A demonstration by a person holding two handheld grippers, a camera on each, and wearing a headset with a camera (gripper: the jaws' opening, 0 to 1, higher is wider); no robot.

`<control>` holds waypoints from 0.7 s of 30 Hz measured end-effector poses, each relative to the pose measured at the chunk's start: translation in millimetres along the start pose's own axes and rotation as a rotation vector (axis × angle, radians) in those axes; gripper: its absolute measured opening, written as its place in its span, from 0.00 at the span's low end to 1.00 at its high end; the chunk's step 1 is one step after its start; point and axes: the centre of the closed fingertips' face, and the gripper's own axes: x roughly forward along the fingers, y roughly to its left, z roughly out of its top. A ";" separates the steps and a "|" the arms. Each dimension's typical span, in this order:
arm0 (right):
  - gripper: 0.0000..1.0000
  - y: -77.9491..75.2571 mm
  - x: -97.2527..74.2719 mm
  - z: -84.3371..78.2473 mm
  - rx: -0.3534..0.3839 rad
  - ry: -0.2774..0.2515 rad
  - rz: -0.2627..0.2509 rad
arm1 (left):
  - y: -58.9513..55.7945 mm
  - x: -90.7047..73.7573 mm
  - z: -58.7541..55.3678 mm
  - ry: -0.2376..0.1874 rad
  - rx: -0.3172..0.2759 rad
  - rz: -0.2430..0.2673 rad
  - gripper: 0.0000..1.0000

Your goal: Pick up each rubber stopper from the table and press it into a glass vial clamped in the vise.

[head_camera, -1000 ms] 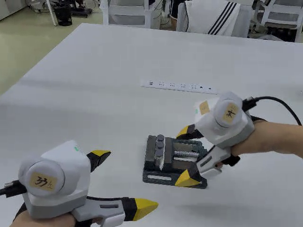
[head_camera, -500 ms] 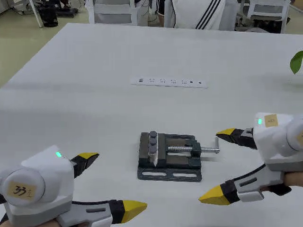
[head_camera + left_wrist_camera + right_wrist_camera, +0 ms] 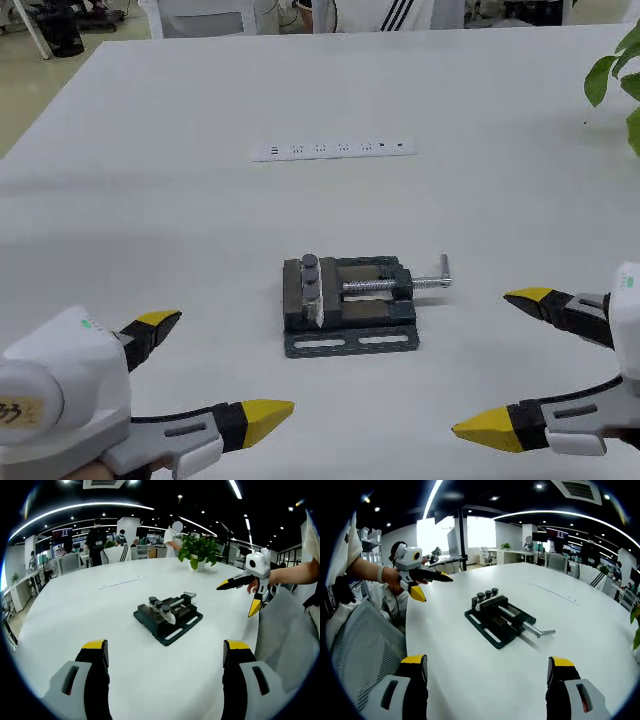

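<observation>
Evidently the left hand-held gripper (image 3: 228, 363) and right hand-held gripper (image 3: 485, 362) gape wide and empty.

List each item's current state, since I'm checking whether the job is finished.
vials, upright, all three stoppered
vise, clamped on the vials
left tool, open, empty
right tool, open, empty

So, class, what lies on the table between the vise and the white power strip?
Nothing: in the head view the stretch of table between the vise and the power strip is bare.
</observation>
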 end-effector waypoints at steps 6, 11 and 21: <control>0.99 -6.3 -4.5 -3.4 0.034 -0.019 -0.035 | -2.8 2.2 1.7 0.002 0.008 -0.009 0.94; 0.99 -8.3 -5.2 -3.5 0.033 -0.021 -0.046 | -3.7 0.8 -1.9 0.016 0.006 -0.014 0.94; 0.99 -7.1 -3.1 -2.9 0.031 -0.014 -0.029 | -3.8 -7.8 -9.1 0.024 -0.013 -0.003 0.94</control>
